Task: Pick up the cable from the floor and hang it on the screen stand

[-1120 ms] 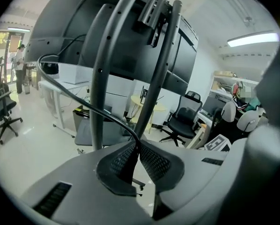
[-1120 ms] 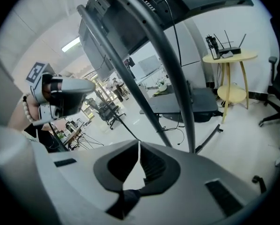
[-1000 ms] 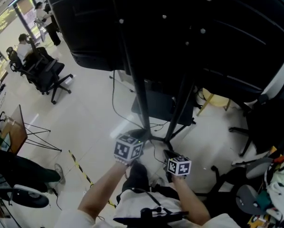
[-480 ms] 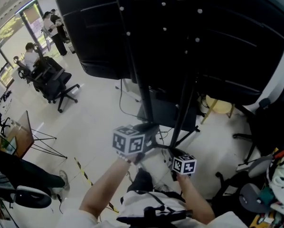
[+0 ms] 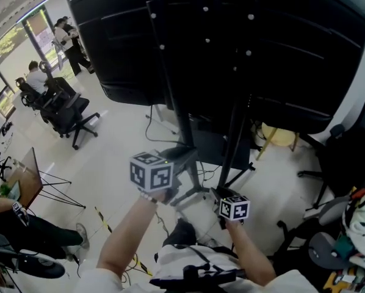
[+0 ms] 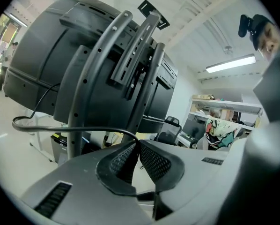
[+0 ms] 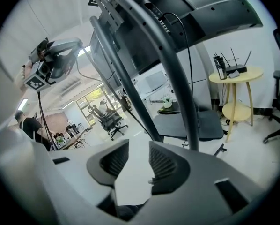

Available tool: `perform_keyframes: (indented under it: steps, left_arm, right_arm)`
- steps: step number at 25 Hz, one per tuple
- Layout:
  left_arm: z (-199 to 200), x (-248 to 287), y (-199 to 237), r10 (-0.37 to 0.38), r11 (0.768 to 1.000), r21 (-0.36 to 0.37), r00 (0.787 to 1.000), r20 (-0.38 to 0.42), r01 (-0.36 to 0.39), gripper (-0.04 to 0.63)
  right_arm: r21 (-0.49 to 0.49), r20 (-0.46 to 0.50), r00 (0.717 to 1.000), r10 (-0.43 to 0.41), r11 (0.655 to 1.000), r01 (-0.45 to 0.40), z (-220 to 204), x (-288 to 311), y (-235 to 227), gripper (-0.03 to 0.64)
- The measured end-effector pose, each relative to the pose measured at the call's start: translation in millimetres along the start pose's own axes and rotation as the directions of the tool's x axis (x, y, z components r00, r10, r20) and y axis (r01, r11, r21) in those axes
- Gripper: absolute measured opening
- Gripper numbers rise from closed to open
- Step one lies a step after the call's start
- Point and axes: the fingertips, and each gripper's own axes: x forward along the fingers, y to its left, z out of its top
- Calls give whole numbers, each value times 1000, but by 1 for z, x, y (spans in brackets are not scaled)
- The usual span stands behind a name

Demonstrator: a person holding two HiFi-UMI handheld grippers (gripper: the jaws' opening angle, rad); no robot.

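One thin black cable (image 6: 46, 128), judged light, limp and apt to slip, is pinched at the very tips of the left hand-held gripper (image 6: 137, 146) and trails off to the left of the frame in a loose loop, close by the screen stand (image 6: 86, 78). A hold further along the slack would probably let it drape better. To the right, the right hand-held gripper (image 7: 139, 146) has just been spreading its jaws with nothing between them, and no container shows

Head view: looks steeply down from above onto the floor (image 5: 118, 157) and the back of the screen stand (image 5: 181, 115). Left gripper view: sits close behind own jaws, tilts up at the stand's rails. Right gripper view: likewise, low beside the poles. Shares the stand across all three.
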Motion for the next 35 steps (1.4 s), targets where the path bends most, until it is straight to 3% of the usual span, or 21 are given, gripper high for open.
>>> perform_keyframes:
  steps: [5,10,14,21,35]
  left_arm:
    - [35,-5,-6,-13,999,44,999,32,12,15]
    - [64,-8,-22,-30,995,101,998,58,24,15]
    - [83,-11,-43,-56,990,134,995,84,45,15]
    - [100,-16,-77,-115,980,175,988,107,95,15]
    - [136,-29,-91,-143,972,209,978,150,109,15]
  right_arm:
    - [-9,15,1000,-4,1000,5,8,3,1,169]
    - [-12,-12,1000,-10,1000,10,-2,1,-2,239]
    - [-11,-19,1000,-16,1000,16,-13,-1,-9,241]
    - [-39,5,1000,-23,999,23,7,-2,-12,241]
    - [-101,1,999,-34,994,34,39,21,-20,239]
